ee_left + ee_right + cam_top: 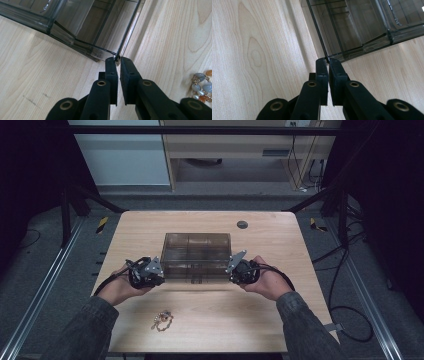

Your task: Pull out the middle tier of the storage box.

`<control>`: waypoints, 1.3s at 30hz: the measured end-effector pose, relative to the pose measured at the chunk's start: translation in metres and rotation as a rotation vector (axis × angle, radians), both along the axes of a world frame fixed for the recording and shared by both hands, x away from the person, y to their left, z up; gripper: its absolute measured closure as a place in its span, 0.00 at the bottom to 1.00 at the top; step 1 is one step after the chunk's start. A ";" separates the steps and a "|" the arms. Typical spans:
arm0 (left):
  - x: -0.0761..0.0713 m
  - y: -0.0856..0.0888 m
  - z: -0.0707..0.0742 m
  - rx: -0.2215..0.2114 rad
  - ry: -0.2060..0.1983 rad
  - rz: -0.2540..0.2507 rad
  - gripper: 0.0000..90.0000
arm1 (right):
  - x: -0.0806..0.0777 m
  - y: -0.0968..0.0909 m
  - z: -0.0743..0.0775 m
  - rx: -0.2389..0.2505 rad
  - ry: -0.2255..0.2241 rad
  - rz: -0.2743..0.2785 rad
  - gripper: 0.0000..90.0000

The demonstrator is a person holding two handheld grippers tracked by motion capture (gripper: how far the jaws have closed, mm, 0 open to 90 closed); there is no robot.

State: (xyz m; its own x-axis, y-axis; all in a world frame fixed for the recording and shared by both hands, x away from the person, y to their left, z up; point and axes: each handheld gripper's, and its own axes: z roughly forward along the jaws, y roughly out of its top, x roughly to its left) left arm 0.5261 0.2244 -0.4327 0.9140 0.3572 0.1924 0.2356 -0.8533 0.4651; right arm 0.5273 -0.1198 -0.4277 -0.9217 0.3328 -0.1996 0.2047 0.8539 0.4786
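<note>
My left tongs (117,62) are pressed nearly together, and their tips pinch the thin front corner edge of the smoky clear box (196,256). In the left gripper view a narrow gap runs between the two black pads lower down, but at the tips the plastic edge sits clamped between them. My right tongs (327,60) do the same at the opposite front corner: the pads stand almost closed, with the dark edge of the box caught right at their tips.

In the high view the box sits in the middle of the worktop (270,310), between my two hands, with my left tongs (148,271) at its near left corner and my right tongs (241,268) at its near right corner. Both tongs lie low, close to the wood.

The box is a tinted see-through plastic organiser with inner walls that split it into compartments; I can see the dividers through its sides in both gripper views. I cannot tell whether anything lies in the compartments.

A beaded bracelet (163,320) with grey, white and orange stones and gold links lies on the worktop near me, well apart from the box; it also shows beside my left tongs (202,86).

A small dark round cap (242,224) sits in the worktop beyond the box.
</note>
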 end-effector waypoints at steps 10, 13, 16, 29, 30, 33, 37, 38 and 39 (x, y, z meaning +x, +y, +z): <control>-0.003 -0.001 0.001 0.014 0.006 -0.007 0.95 | -0.002 -0.001 0.000 -0.006 0.000 0.009 0.97; -0.006 -0.001 0.001 0.017 0.016 -0.022 0.95 | -0.004 -0.002 0.000 0.000 0.002 0.008 0.97; -0.009 -0.003 0.002 0.034 0.015 -0.028 0.96 | -0.006 -0.002 0.000 0.000 0.003 0.017 0.97; -0.017 0.001 0.000 0.013 0.007 -0.057 0.96 | -0.020 -0.001 0.000 -0.006 -0.001 0.030 0.97; -0.018 0.001 0.000 0.022 0.012 -0.040 0.96 | -0.020 -0.001 0.000 -0.009 -0.002 0.034 0.97; -0.020 0.001 0.000 0.027 0.017 -0.040 0.96 | -0.022 -0.001 -0.001 -0.006 0.002 0.032 0.98; -0.023 0.001 0.000 0.032 0.017 -0.045 0.96 | -0.024 -0.001 -0.001 -0.004 0.005 0.034 0.98; -0.024 0.001 0.000 0.034 0.015 -0.046 0.96 | -0.025 -0.001 -0.001 -0.004 0.010 0.038 0.98; -0.025 0.001 0.000 0.038 0.014 -0.049 0.96 | -0.026 -0.001 -0.001 -0.002 0.009 0.037 0.98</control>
State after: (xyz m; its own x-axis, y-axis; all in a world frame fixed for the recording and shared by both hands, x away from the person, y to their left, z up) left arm 0.5016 0.2256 -0.4325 0.9330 0.3042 0.1924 0.1989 -0.8813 0.4287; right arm 0.5015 -0.1207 -0.4292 -0.9350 0.2982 -0.1919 0.1773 0.8618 0.4753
